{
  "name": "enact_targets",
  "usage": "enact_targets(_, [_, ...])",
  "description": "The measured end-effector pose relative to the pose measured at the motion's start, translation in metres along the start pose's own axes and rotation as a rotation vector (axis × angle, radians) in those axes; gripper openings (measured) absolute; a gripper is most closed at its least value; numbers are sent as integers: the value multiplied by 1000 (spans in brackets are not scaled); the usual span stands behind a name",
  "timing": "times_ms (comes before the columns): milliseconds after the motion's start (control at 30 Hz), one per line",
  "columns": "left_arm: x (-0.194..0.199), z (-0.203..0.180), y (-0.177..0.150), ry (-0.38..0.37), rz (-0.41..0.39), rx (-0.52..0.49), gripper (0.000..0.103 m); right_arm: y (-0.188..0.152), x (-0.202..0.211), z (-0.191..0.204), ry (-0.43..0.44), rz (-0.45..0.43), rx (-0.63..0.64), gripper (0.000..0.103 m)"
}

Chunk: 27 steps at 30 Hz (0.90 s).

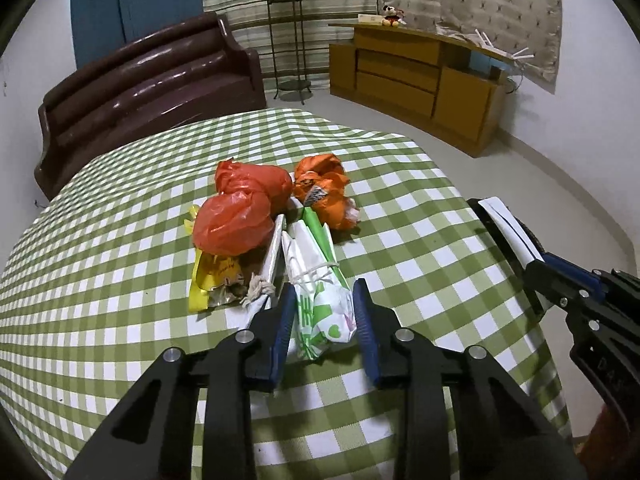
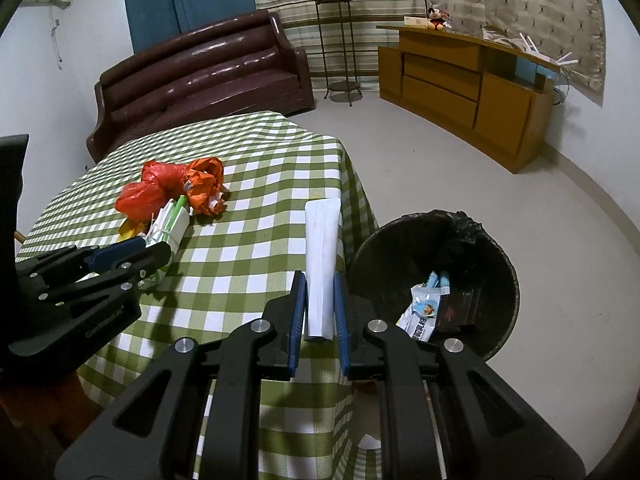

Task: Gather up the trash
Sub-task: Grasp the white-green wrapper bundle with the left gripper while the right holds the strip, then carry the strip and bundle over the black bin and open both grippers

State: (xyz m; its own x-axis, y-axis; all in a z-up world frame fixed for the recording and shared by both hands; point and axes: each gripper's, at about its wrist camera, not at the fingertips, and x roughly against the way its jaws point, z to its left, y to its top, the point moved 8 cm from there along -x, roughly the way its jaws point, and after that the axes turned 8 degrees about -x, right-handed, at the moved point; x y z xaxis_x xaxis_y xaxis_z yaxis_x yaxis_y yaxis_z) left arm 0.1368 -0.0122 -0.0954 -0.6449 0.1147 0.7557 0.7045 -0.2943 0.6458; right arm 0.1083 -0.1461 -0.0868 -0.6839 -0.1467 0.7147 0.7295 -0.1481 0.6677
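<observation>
Right tool [image 2: 320,280] gripping white paper [image 2: 322,248], near table edge [image 2: 352,184].

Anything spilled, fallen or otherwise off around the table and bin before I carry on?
Nothing stands out. The trash pile sits together on the table, and the bin stands upright beside it with wrappers inside. No spill shows.

On the green-checked tablecloth [image 1: 120,208] the crumpled red plastic bag [image 1: 240,216] lies left of the crumpled orange wrapper [image 1: 324,192], touching it. Before them lies the white-and-green bundled bag [image 1: 320,304] (a yellow wrapper [image 1: 200,284] at its left). The black-lined waste bin [image 2: 400,240] stands right of the table.
</observation>
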Motion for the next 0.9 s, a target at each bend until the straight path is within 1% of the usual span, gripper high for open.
enact_targets(167, [9,3,-3,-9,-15,10,28,0,0,0,0,0,0,14])
enact_targets(533, [33,1,11,-45,-81,30,28,9,11,-8,-17,-38,-15,14])
enact_targets(667, [37,-8,20,-61,-102,23,28,14,16,-19,-43,-59,-25,14])
enact_targets(900, [35,-41,43,-109,-151,-20,28,26,22,-48,-102,-95,-58,14])
